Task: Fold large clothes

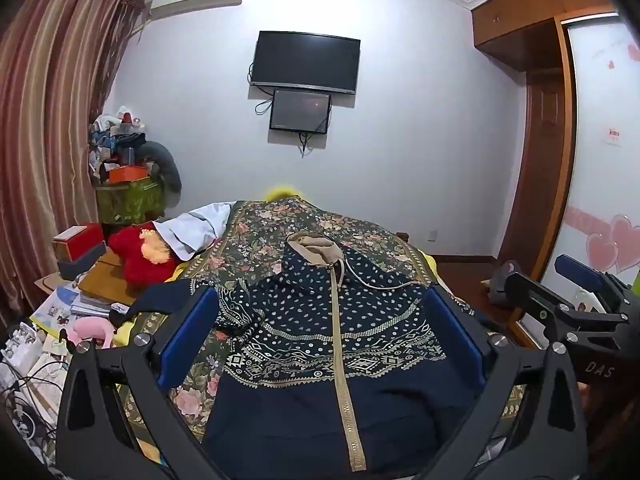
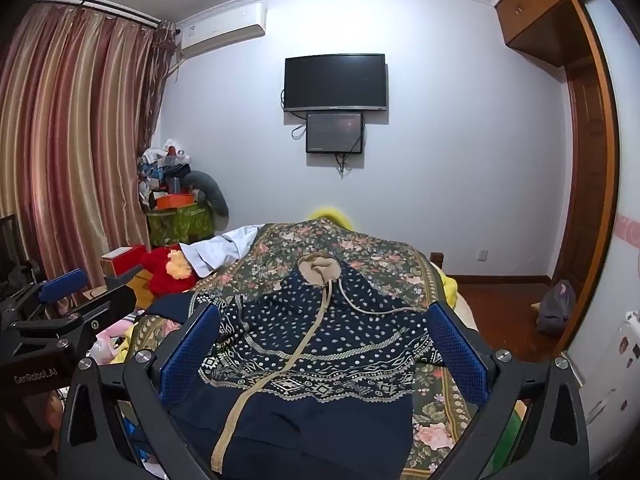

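Note:
A navy zip hoodie (image 1: 332, 336) with white dots, tan pattern bands, a tan zipper and a tan hood lies face up on the floral bed cover (image 1: 280, 224), hood away from me. It also shows in the right wrist view (image 2: 320, 344). Its left sleeve lies bunched to the left. My left gripper (image 1: 324, 324) is open and empty, held above the hoodie's lower half. My right gripper (image 2: 324, 332) is open and empty, also above the hoodie. The right gripper shows at the right edge of the left wrist view (image 1: 576, 300). The left gripper shows at the left edge of the right wrist view (image 2: 68, 308).
A red plush toy (image 1: 140, 256) and a white cloth (image 1: 192, 228) lie at the bed's left. Boxes, books and cables (image 1: 60, 304) crowd the left side. A wardrobe (image 1: 600, 160) stands at the right. A TV (image 1: 306, 62) hangs on the far wall.

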Available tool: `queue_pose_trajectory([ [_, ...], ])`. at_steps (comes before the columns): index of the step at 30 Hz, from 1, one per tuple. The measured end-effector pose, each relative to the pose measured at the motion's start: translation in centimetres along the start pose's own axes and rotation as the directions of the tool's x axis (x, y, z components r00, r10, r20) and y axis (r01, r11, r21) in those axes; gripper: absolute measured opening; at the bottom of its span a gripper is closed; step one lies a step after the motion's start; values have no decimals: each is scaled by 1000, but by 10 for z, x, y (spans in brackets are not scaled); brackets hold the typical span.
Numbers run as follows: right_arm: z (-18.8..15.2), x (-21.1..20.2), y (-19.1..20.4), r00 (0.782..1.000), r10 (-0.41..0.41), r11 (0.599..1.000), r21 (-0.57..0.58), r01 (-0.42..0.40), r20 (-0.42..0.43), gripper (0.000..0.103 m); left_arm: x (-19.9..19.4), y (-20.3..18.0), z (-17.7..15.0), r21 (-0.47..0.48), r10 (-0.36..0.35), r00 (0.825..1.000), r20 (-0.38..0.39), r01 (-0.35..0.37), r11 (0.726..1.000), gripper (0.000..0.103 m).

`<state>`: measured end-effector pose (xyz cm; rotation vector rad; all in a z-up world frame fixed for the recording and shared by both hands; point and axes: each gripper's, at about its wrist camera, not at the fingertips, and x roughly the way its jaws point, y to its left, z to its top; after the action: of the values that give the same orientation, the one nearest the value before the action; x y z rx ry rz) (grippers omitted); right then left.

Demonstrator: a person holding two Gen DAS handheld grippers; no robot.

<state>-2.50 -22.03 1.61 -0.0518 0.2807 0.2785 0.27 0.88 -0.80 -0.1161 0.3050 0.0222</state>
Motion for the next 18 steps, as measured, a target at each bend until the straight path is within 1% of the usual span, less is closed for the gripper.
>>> queue_pose_trajectory([
  [6, 0, 2, 0, 1000, 1, 1000, 1, -1, 1, 103, 0, 0, 1, -1, 4, 1000, 3, -4, 1000, 103],
  [8, 8, -3, 2, 1000, 2, 1000, -3, -2, 2, 103, 0, 0, 2, -5, 5, 1000, 4, -5, 1000, 103],
  [18, 9, -3, 3, 1000, 3, 1000, -6, -3, 3, 103, 0, 2, 3, -11, 4, 1000, 3, -4, 1000, 103],
])
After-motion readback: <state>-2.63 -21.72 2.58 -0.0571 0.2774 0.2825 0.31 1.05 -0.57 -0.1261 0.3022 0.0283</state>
